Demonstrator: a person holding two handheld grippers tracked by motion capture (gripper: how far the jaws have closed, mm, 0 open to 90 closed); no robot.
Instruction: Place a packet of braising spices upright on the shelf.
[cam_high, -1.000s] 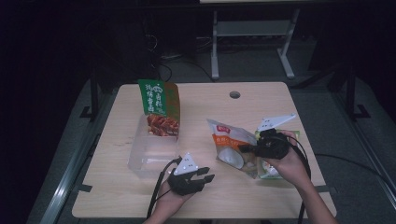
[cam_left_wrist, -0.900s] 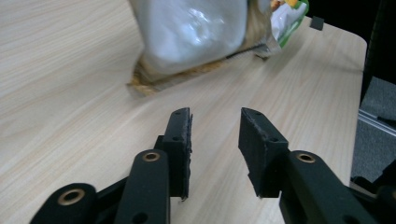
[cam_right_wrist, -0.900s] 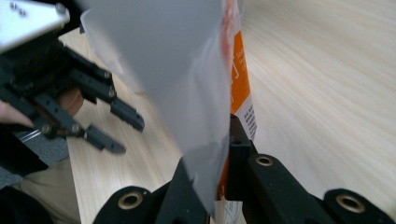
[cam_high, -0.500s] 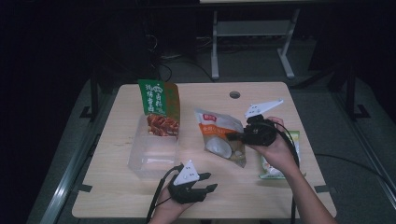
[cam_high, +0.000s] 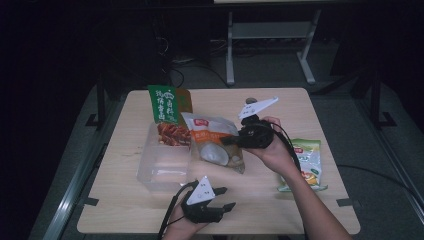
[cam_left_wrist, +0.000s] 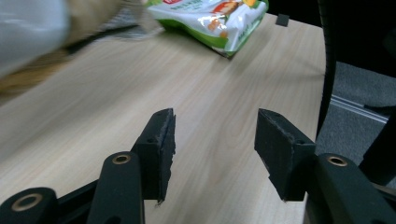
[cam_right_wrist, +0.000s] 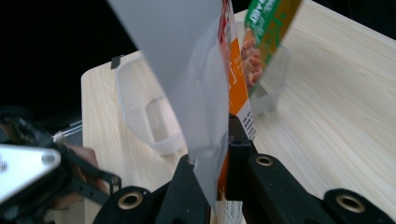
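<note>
Clear bin (cam_high: 165, 167): at the left of the surface (cam_high: 280, 200), open top up, with a green packet (cam_high: 167, 117) standing in its far end.

Left gripper (cam_high: 220, 198): we hold it low at the near edge, just in front of the bin. Its jaws have just been opening and stand apart with nothing between them – in the left gripper view (cam_left_wrist: 212, 154) bare wood shows in the gap.

Orange pouch (cam_high: 212, 145): lifted off the surface, just right of the bin and leaning toward it; its long axis runs from the far side to the near side.

Right gripper (cam_high: 227, 141): our fingers (cam_right_wrist: 233, 135) are clamped on the pouch's edge, the foil pinched flat between them. The hand comes in from the right, wrist raised, the gripper pointing left at the bin.

Key relation: the bin lies to the left of and below the held pouch – we judge the next move a short carry left, then down into the free near part.

Green-and-white bag (cam_high: 305, 162): flat on the surface at the right, beside our right forearm, untouched.
</note>
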